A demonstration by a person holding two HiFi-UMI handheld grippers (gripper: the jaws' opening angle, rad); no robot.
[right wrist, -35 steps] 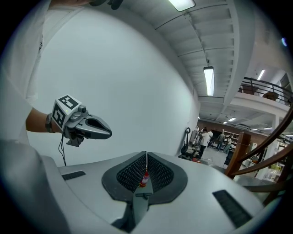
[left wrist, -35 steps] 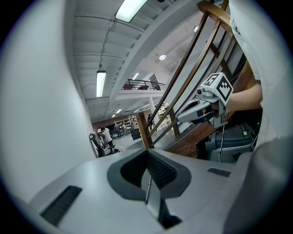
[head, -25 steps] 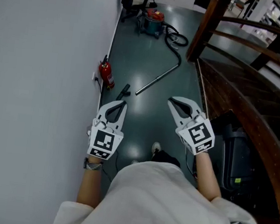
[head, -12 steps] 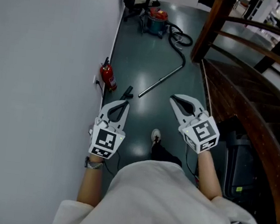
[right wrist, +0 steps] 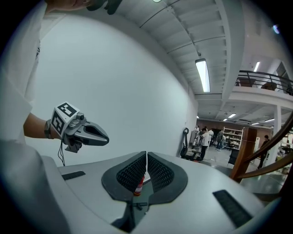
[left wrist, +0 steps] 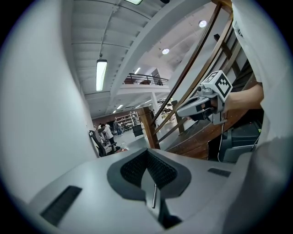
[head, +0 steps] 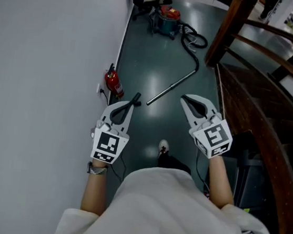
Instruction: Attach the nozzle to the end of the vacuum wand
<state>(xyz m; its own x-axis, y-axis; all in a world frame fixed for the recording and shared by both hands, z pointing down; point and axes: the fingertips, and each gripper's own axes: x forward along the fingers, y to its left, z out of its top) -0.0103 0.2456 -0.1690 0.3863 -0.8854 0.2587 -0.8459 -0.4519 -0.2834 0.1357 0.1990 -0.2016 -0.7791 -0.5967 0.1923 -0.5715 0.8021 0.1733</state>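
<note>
The vacuum wand [head: 172, 87] lies flat on the dark floor [head: 153, 61], far ahead of the person. It slants from a near end on the left to a far end on the right. The far end joins the black hose [head: 194, 40], which curls back to the red vacuum cleaner [head: 168, 20] at the far end of the room. So the near end is free, and I think that is where the new part must go.

The nozzle [head: 137, 97] seems to be the small black piece on the floor just left of that free end, near the red fire extinguisher [head: 113, 83] by the wall [head: 49, 49] on the left. It is small and partly hidden behind the left gripper [head: 128, 105], so I am not sure.

Both tools are held out in front, well apart, pointing toward the wand. The left gripper has its jaws pressed together with nothing in them. The right gripper [head: 187, 99] is pressed together and empty too. I think they are closed because nothing is close enough to pick up yet.
</note>
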